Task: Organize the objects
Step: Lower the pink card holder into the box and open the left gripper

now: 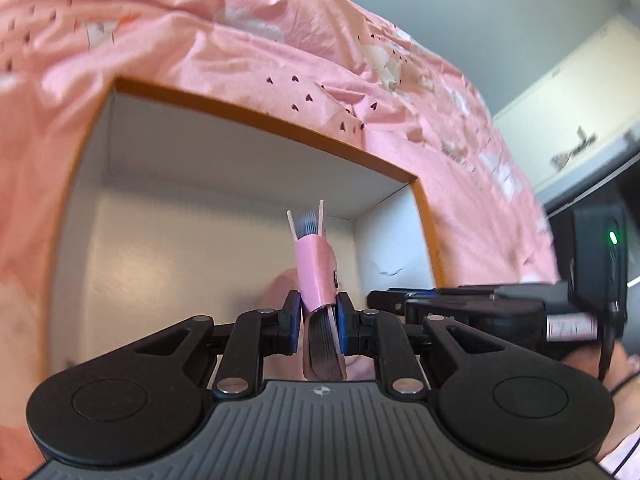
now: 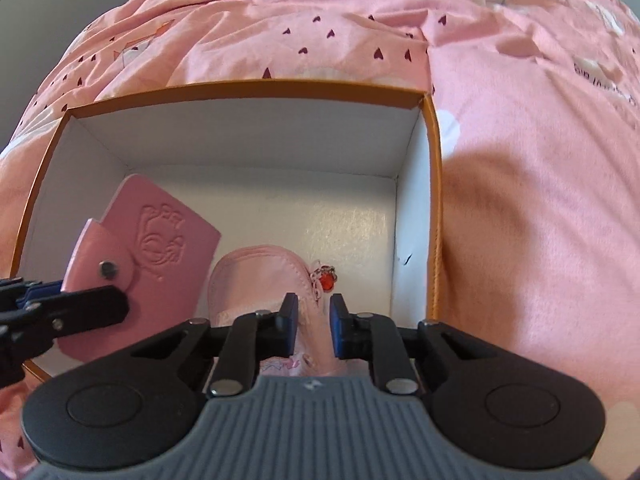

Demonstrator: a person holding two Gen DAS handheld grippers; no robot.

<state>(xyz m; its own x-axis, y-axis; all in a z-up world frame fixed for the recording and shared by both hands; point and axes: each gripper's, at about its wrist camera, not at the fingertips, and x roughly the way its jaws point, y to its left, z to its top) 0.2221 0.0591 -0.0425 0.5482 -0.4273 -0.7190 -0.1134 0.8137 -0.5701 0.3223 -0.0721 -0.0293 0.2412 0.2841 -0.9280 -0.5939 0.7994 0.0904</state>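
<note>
While both grippers tip down over the box, the left gripper reaches in from the box's left side with its jaws clamped tight on a pink card holder. Seen edge-on from the left wrist, the holder stands upright between the 2 blue pads, its stacked sleeves fanning out above and below the pink cover. From the right wrist the same holder shows its embossed face and snap button, hanging inside the box near the left wall.

The right gripper points steeply down at the near end of the box. Its jaws stand narrowly apart around the upper part of a pink pouch; whether the pads press on it cannot be told. The pouch lies on the box floor near the front, with a red charm on its zipper.

The box has an orange rim and white inner walls. Its far half and right side are bare floor, with free room beyond the pouch. The box sits on a rumpled pink sheet printed with small dark hearts, which rises around all 4 walls. From the left wrist, the right gripper's black body lies close on the right.
</note>
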